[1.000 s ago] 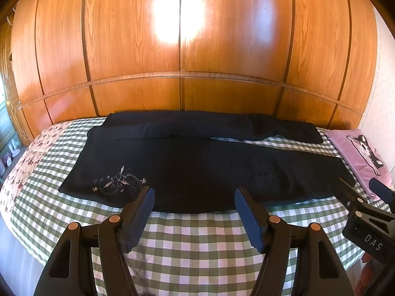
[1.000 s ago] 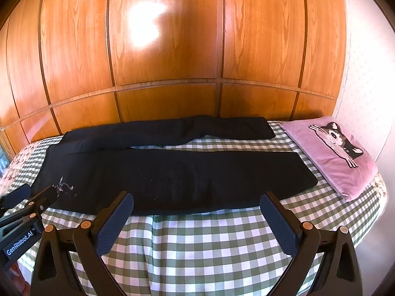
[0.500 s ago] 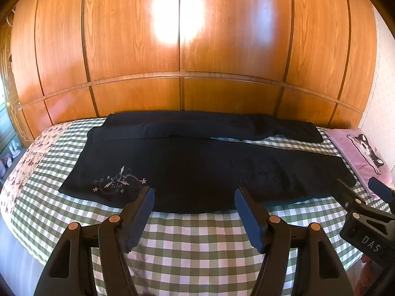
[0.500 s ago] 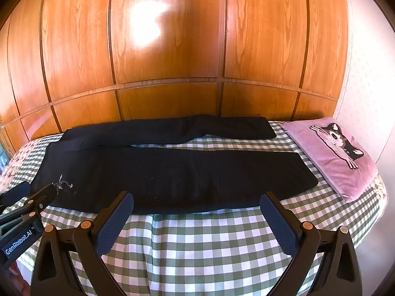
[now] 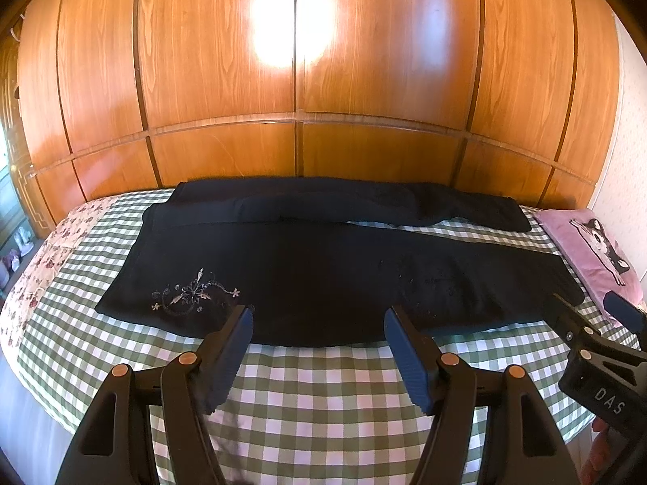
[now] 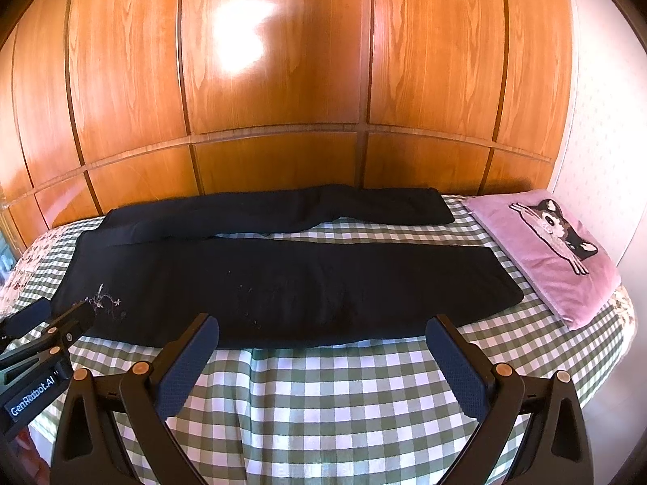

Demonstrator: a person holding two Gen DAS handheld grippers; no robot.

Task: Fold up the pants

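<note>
Left wrist: black pants [image 5: 323,266] flat on checked bedspread [image 5: 323,396], both tools [image 5: 318,315] [image 6: 322,325] apart, empty.

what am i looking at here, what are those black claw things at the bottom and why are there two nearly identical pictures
There is no robot here. A person holds a two-finger clamp in each hand, and each clamp carries a wide-angle camera that looks forward along its fingers. That gives two pictures of one scene, bent at the edges by the lens.

One picture is taken from the left hand-held gripper, the other from the right hand-held gripper. The blue pads are the fingertips. Both stand open and hold nothing.

In front of them a pair of black pants lies flat on a bed with a green checked sheet, its two legs spread apart and not yet folded. A pink cat pillow lies at the right end, and a wooden wardrobe stands behind.
</note>
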